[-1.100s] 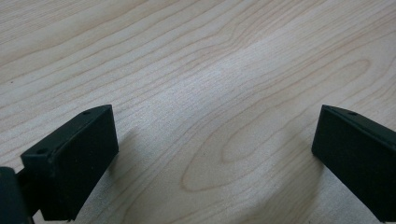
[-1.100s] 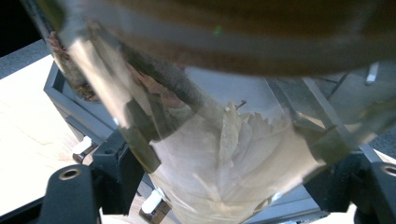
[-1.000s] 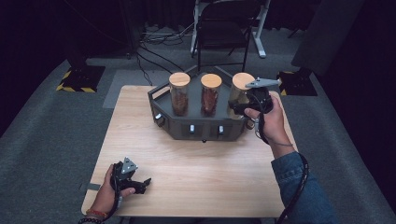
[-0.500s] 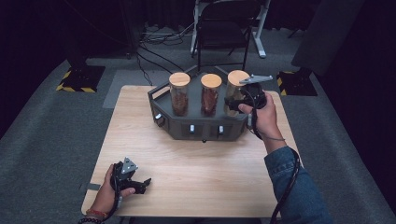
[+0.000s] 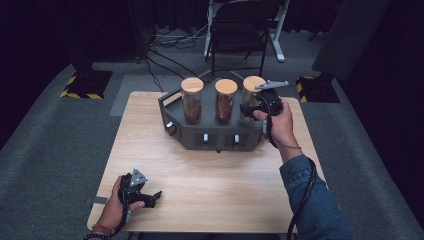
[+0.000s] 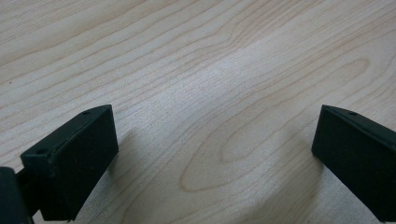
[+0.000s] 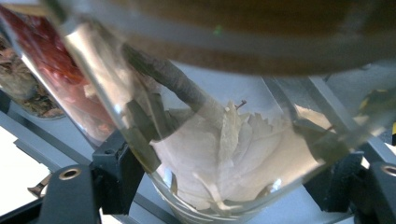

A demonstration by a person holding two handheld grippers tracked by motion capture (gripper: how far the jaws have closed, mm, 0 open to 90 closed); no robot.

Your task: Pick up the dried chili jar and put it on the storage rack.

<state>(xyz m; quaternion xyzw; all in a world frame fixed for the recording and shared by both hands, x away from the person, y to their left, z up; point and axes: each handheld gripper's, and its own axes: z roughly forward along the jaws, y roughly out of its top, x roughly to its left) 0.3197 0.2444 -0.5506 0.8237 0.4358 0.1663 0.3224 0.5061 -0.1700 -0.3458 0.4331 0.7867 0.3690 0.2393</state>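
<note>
Three glass jars with wooden lids stand in a dark rack (image 5: 215, 139) at the far middle of the table. My right gripper (image 5: 248, 109) is at the right jar (image 5: 251, 95), its jaws open on either side of the glass. In the right gripper view this jar (image 7: 224, 140) holds pale dried leaves and sits between the jaws of the right gripper (image 7: 226, 186). My left gripper (image 5: 152, 196) lies low at the table's near left corner, open and holding nothing. Bare wood shows between the jaws of the left gripper (image 6: 215, 154).
The middle jar (image 5: 225, 102) holds reddish pieces and the left jar (image 5: 192, 104) brown ones. The wooden table (image 5: 215, 185) is bare between the rack and its near edge. A folding chair (image 5: 237, 30) and cables stand behind the table on the grey floor.
My right gripper has moved forward and left to the right jar, and its jaws now straddle the glass. The left gripper has stayed put.
</note>
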